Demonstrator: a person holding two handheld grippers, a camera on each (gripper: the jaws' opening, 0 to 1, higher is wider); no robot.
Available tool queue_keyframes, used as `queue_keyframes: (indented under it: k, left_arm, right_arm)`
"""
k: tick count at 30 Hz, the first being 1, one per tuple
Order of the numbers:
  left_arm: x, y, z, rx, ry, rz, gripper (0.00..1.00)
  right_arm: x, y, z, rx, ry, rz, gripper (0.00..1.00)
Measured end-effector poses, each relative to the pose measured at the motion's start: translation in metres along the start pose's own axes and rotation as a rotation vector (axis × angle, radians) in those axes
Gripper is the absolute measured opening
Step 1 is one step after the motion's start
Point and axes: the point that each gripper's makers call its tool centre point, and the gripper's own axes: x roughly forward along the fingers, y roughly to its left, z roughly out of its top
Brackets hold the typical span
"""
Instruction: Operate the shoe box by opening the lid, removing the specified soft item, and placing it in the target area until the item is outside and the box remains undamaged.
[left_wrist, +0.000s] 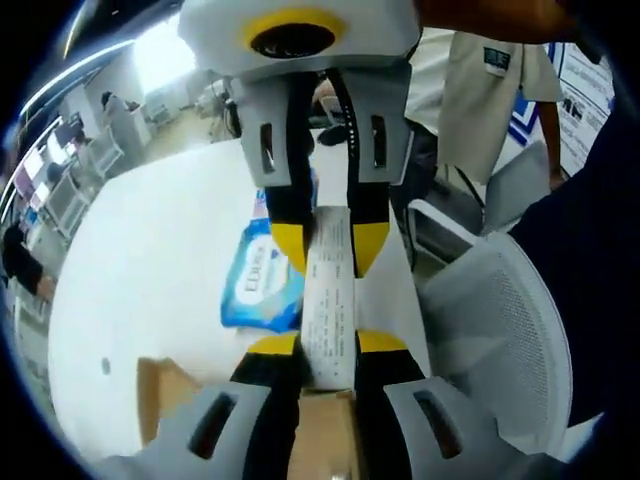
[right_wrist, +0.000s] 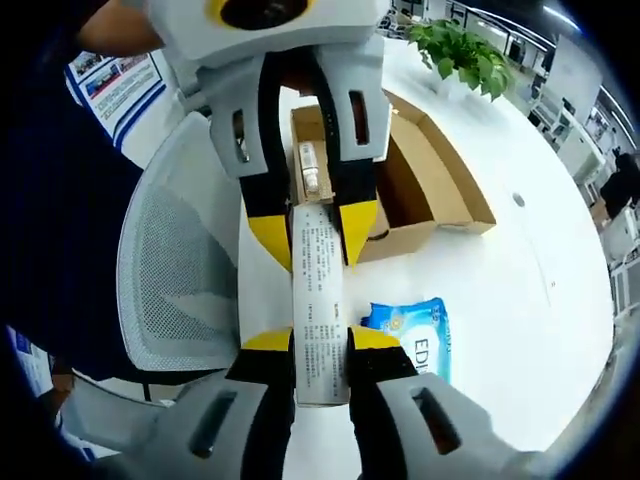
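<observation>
Holding one printed white tube (right_wrist: 319, 300) between them, the left gripper (left_wrist: 329, 345) and right gripper (right_wrist: 320, 345) each close their yellow-tipped jaws on opposite ends, above the white table (right_wrist: 520, 290). One open cardboard shoe box (right_wrist: 435, 185) sits beyond, one blue wet-wipes pack (right_wrist: 415, 335) lies beside the tube, and one white mesh chair (right_wrist: 175, 270) stands near.

Bright overhead light, glare, fisheye-warped blurry edges

Left gripper (left_wrist: 325, 345) and right gripper (right_wrist: 320, 340) facing tip to tip, fingers of both pinched closed
</observation>
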Motion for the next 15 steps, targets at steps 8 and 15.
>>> queue_keyframes:
  k: [8,15]
  left_arm:
    - [0.025,0.004,0.023,0.011,-0.008,-0.013,0.17]
    - [0.041,0.010,0.040,0.024,-0.008,-0.024,0.17]
  right_arm:
    - [-0.010,-0.007,-0.031,0.029,0.006,0.002,0.17]
    - [-0.018,-0.014,-0.052,0.047,0.006,0.003,0.17]
